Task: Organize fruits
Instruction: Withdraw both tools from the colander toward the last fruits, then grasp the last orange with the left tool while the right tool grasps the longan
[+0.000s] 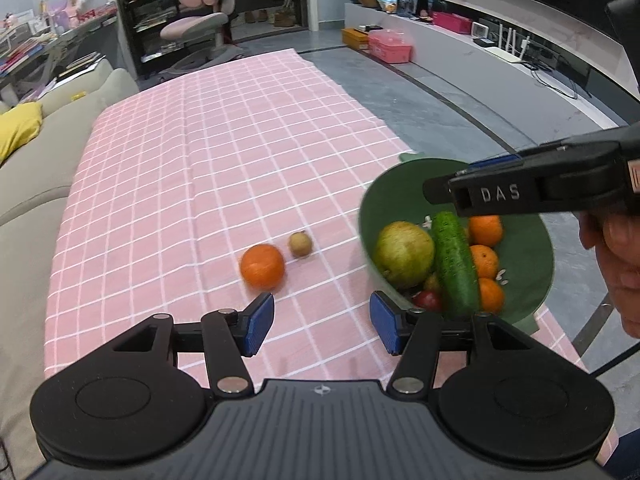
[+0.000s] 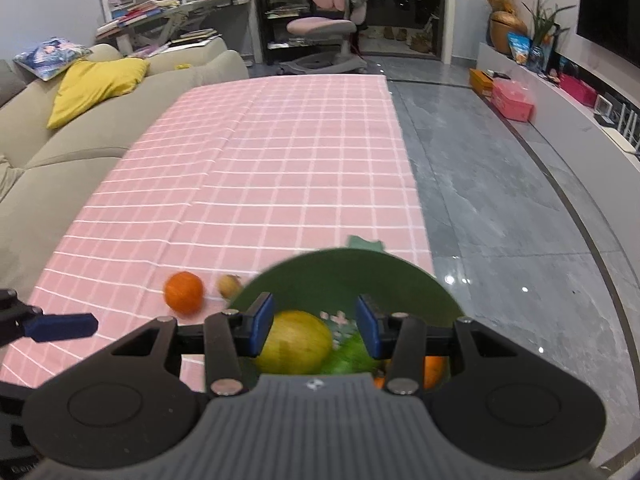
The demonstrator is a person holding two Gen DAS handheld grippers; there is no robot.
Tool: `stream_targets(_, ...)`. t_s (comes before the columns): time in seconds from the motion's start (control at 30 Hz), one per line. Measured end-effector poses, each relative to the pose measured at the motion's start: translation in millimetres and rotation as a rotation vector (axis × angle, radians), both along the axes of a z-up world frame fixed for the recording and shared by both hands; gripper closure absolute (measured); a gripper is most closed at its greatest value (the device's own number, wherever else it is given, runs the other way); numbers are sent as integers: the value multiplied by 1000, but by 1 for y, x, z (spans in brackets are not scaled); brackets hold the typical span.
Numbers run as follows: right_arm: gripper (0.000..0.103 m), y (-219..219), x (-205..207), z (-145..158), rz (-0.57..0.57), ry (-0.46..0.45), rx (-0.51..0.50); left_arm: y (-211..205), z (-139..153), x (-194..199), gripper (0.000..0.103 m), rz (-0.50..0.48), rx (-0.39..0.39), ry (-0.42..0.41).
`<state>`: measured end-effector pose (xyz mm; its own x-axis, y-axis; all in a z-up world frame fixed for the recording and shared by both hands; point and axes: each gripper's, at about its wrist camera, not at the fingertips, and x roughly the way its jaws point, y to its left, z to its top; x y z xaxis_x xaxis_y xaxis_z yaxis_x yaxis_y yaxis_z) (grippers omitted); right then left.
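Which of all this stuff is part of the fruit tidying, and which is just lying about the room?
Part of the job:
- green bowl holding a pear, cucumber and small oranges
- loose orange on the cloth
- small brown fruit beside it
- left gripper, right gripper, both open

Just lying about:
- yellow cushion
- pink chair
- pink box

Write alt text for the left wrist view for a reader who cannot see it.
The open left hand-held gripper hovers over a pink checked tablecloth, with a loose orange and a small brown fruit just ahead. At right, a green bowl holds a cucumber, a yellow-green fruit and oranges, under the right hand-held gripper.
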<state>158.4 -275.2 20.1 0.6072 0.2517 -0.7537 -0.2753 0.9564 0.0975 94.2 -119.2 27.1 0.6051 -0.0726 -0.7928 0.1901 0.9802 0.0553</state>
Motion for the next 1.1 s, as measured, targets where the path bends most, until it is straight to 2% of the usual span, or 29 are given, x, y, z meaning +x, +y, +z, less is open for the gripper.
stream_targets(0.47, 60, 66, 2, -5, 120, 6, -25, 65, -8, -11, 38, 114, -25, 6)
stream_targets(0.83, 60, 94, 27, -24, 158, 38, -47, 89, -36, 6, 38, 118, -89, 25)
stream_targets(1.1, 60, 109, 49, -44, 196, 61, -79, 90, -56, 27, 38, 78, -127, 27)
